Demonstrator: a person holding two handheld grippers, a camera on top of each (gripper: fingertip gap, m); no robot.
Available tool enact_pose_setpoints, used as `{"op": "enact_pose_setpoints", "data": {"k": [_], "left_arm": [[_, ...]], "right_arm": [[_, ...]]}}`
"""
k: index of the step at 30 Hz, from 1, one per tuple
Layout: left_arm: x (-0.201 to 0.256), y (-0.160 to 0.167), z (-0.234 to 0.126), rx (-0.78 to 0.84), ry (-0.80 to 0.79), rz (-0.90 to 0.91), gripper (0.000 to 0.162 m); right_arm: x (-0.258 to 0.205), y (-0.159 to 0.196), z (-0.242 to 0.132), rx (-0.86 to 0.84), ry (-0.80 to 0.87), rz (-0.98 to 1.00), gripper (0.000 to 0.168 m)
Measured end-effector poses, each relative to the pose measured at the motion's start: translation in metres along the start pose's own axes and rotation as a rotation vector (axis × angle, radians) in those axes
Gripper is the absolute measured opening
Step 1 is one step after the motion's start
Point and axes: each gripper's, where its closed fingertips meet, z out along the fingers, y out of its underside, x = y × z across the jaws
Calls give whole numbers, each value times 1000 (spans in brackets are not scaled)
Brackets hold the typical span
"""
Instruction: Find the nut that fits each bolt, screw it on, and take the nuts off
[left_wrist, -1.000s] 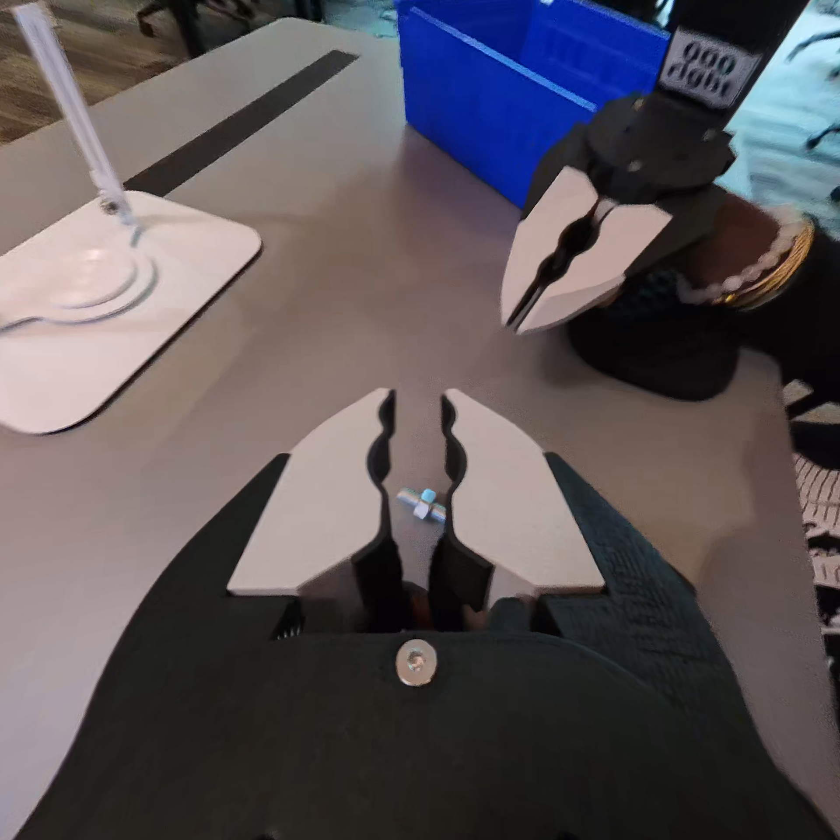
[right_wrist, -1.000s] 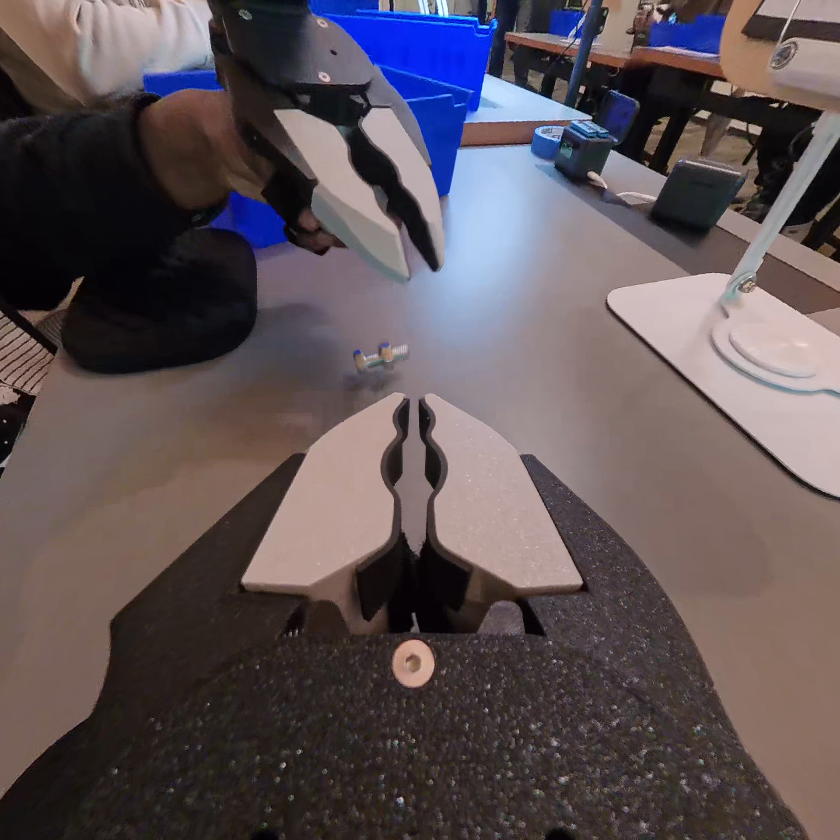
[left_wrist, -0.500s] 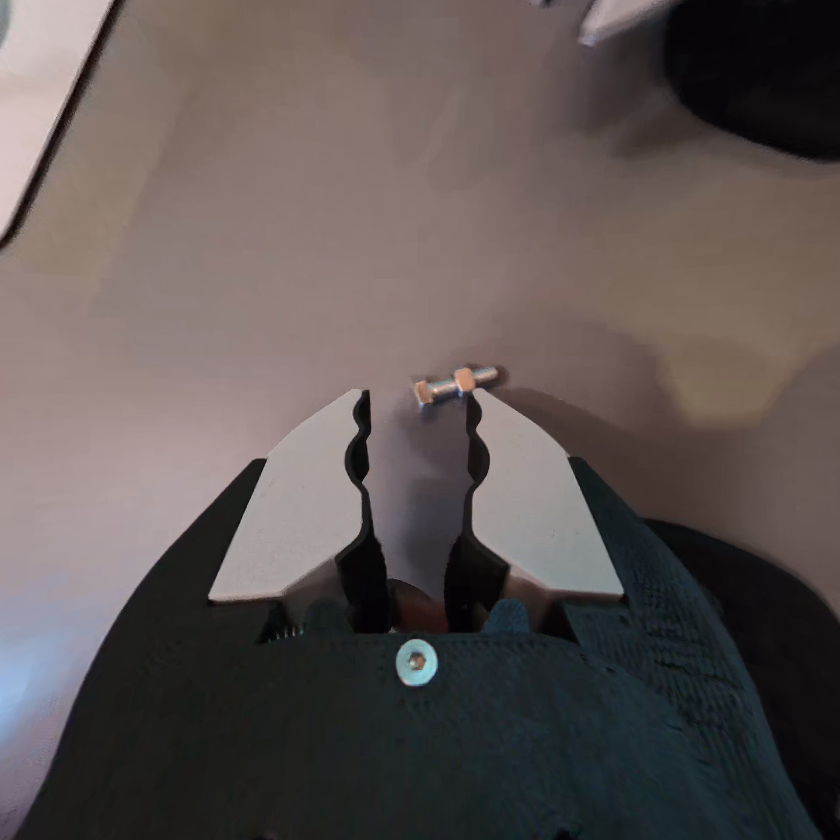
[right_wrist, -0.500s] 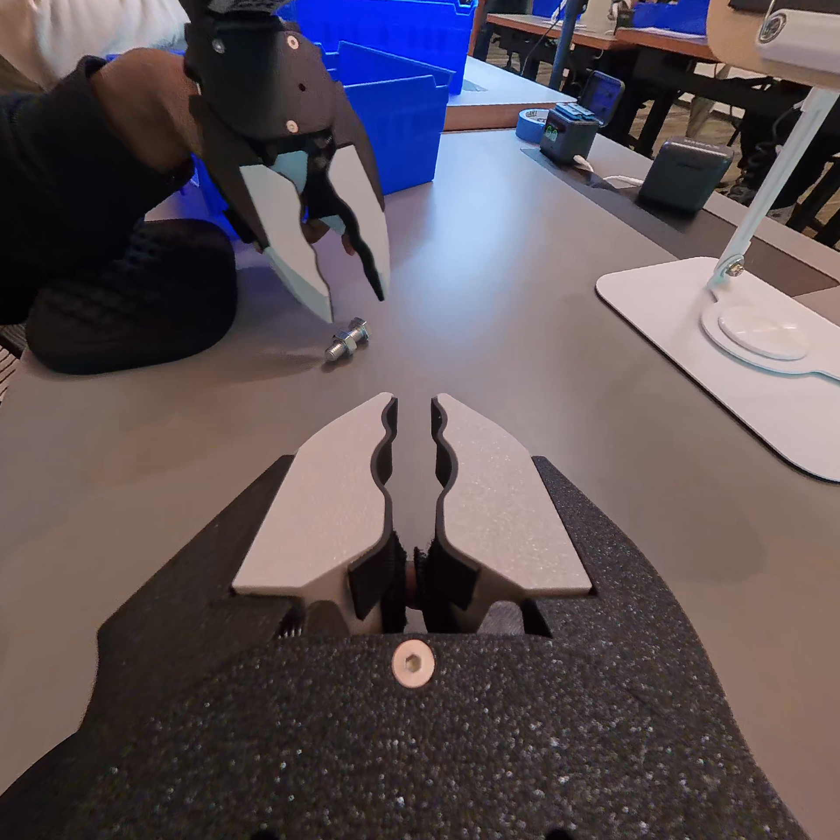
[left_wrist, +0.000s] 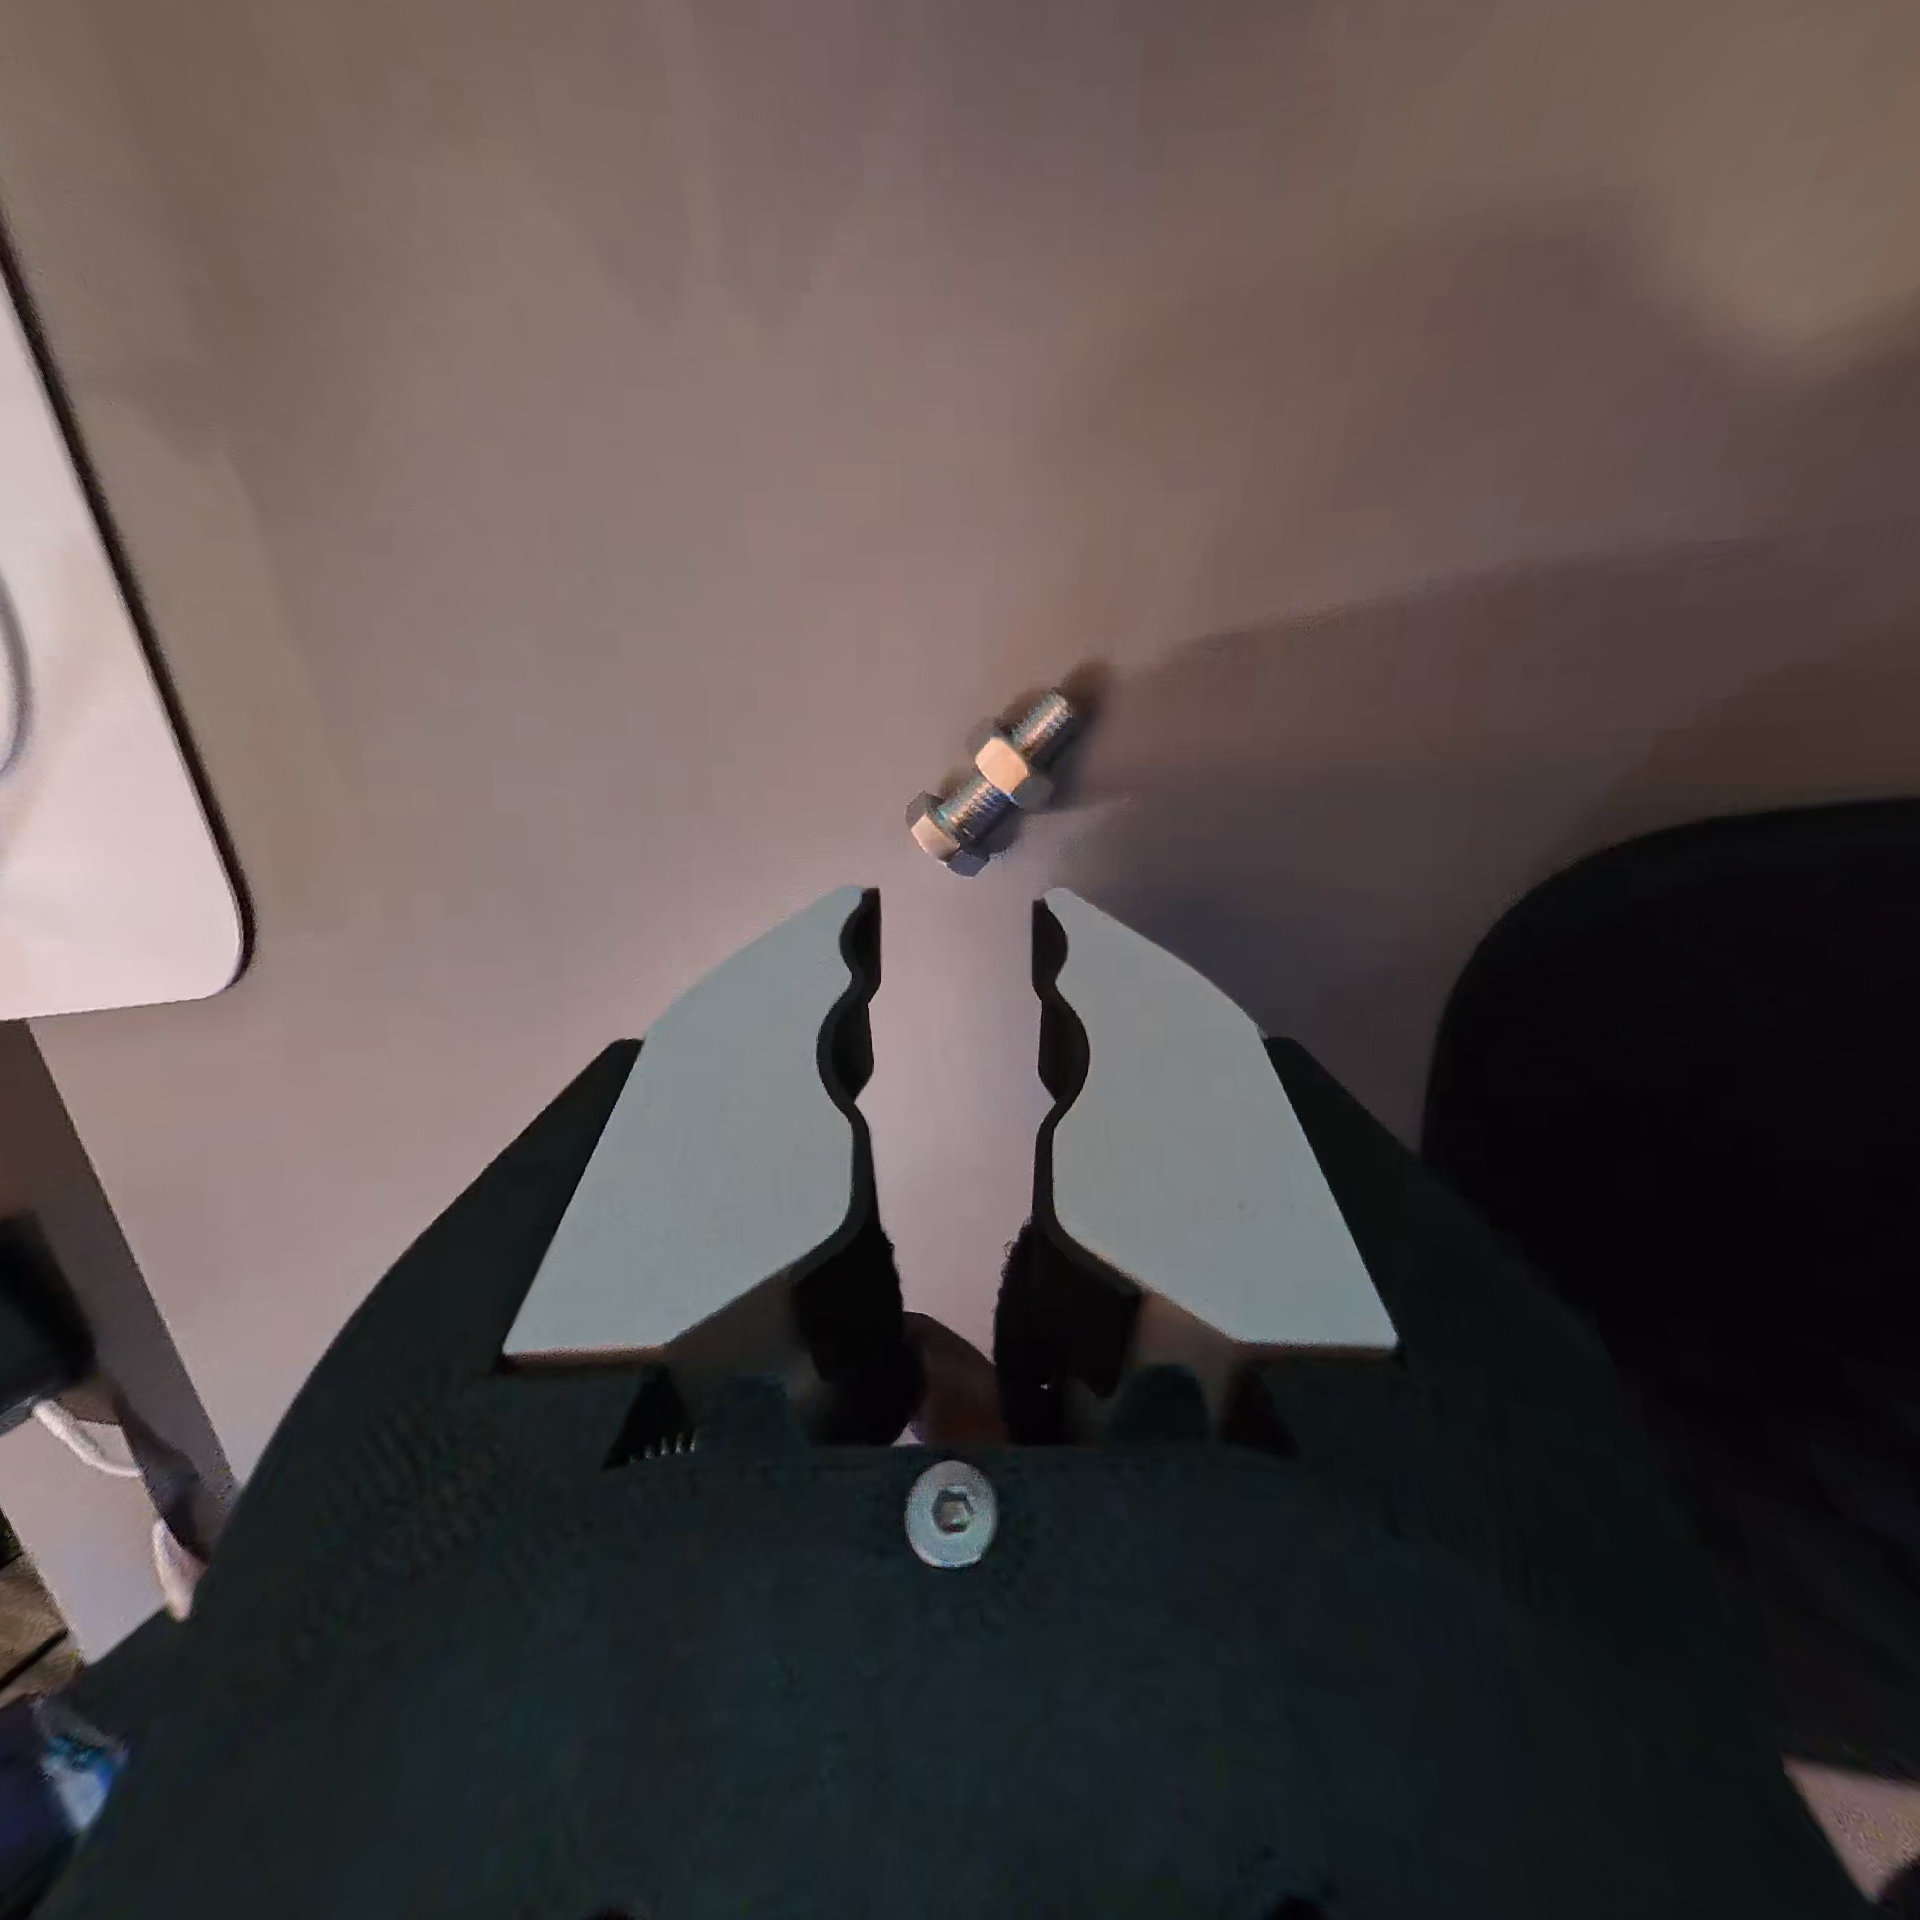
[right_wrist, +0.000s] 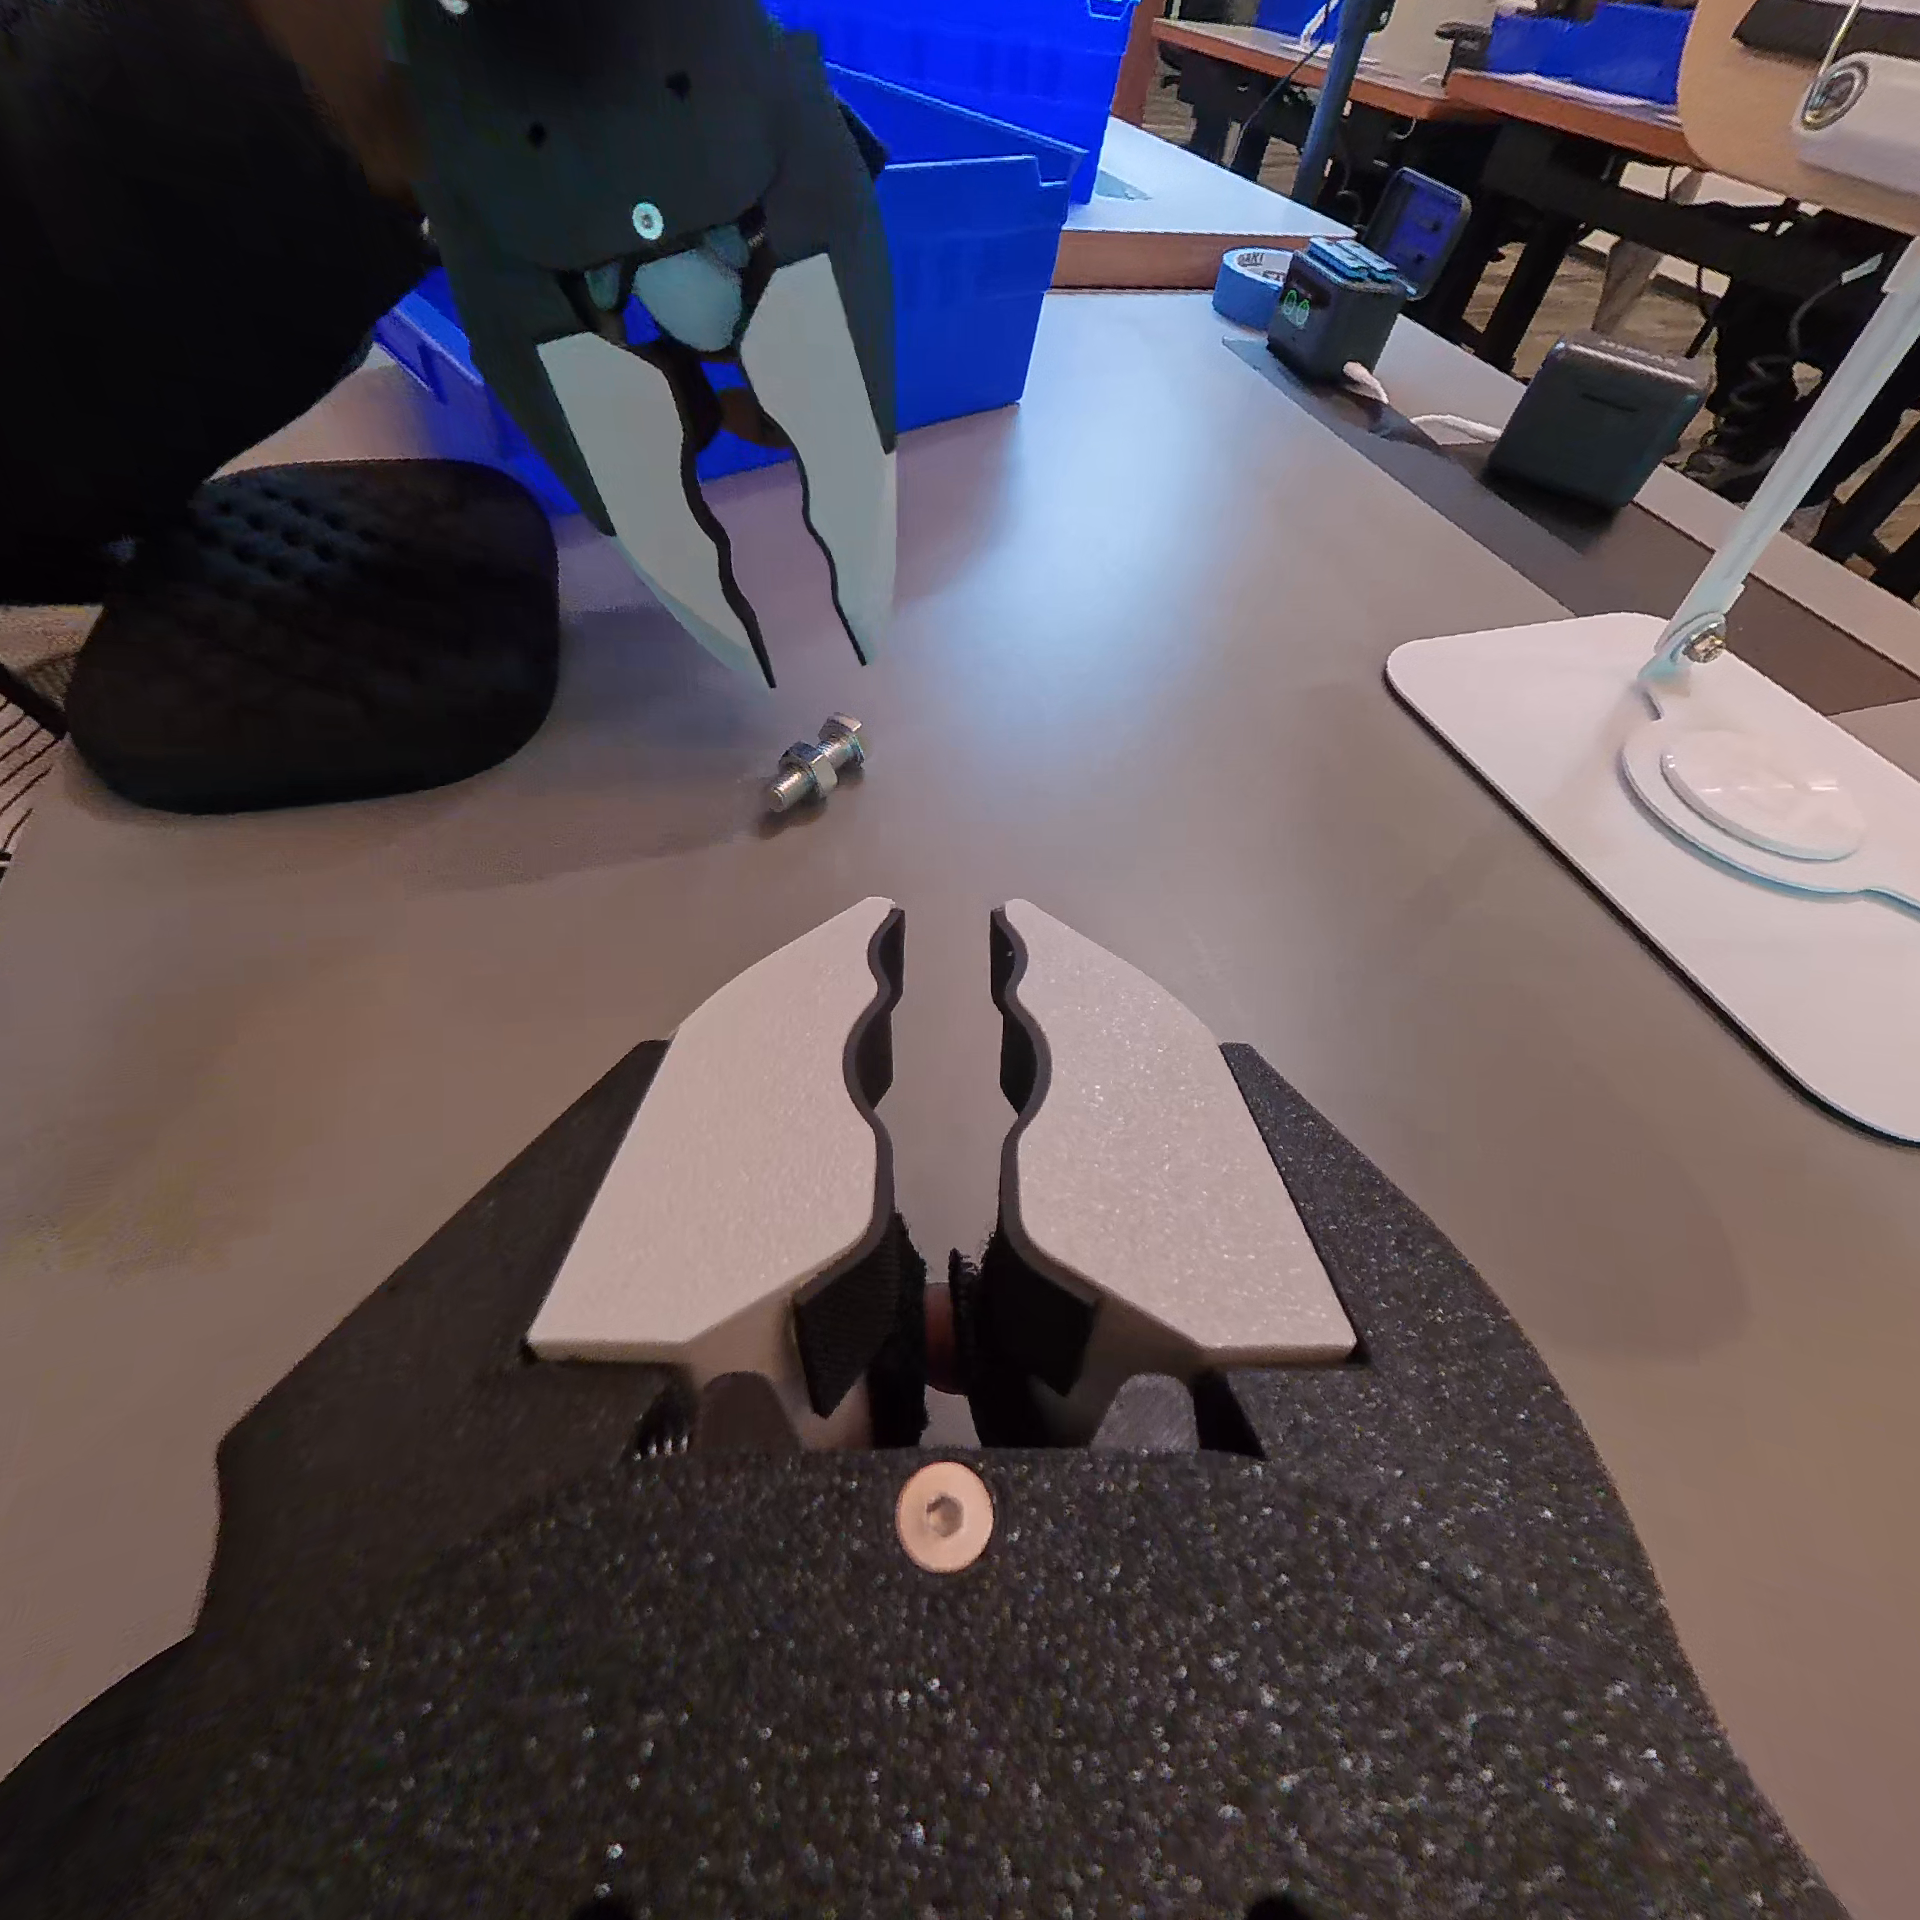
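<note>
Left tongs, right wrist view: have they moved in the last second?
Yes. The left tongs have come down from level with the blue bin and now hang open, tips down, just above the bolt.

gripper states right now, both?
Left gripper: open, empty, just above the bolt.
Right gripper: open, empty.

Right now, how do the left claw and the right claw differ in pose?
The left claw points steeply down, hovering right above the bolt with its nut; the right claw lies low and nearly level, farther back from the bolt. The left claw gapes a little wider than the right claw. Both are open and empty.
</note>
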Motion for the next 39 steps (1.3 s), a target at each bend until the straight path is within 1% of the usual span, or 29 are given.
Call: {"op": "enact_pose_setpoints", "data": {"k": [2,6,9,12,14,19,22,24,26,29,31,33,35,37,38,39], "left_arm": [[-4,1,0,-52,18,51,28],[-7,-3,6,-94,61,178,27],[0,-5,11,-111,137,221,30],[2,2,15,-170,188,253,35],[3,0,18,-154,201,281,37],[3,-2,24,-146,232,323,37],[0,-4,27,-131,238,351,35],[0,-6,28,-105,242,368,30],[4,-4,27,-111,283,317,21],[10,3,24,-130,338,206,20],[10,2,24,-117,331,128,20],[3,-3,26,-73,253,14,20],[-6,-22,24,52,148,-141,20],[-20,-58,12,312,43,-330,18],[-23,-73,4,442,30,-426,18],[-21,-85,0,545,51,-502,18]], "right_arm": [[-1,-1,0,2,-1,-9,16],[-3,0,0,-4,-5,-23,17],[-4,0,0,-9,-9,-32,17],[-5,0,0,-12,-10,-38,17],[-5,0,0,-14,-12,-40,17],[-6,1,0,-18,-15,-43,17],[-6,1,0,-17,-14,-43,18],[-6,0,0,-15,-13,-43,18],[-6,0,0,-16,-13,-43,18],[-6,0,0,-15,-12,-45,18],[-6,0,0,-18,-12,-48,18],[-6,0,0,-16,-12,-50,18],[-5,-2,-1,-5,-9,-39,18],[-4,-7,-3,21,-8,-6,18],[-4,-12,-4,51,-14,28,19],[-3,-19,-6,95,-25,75,21]]}}
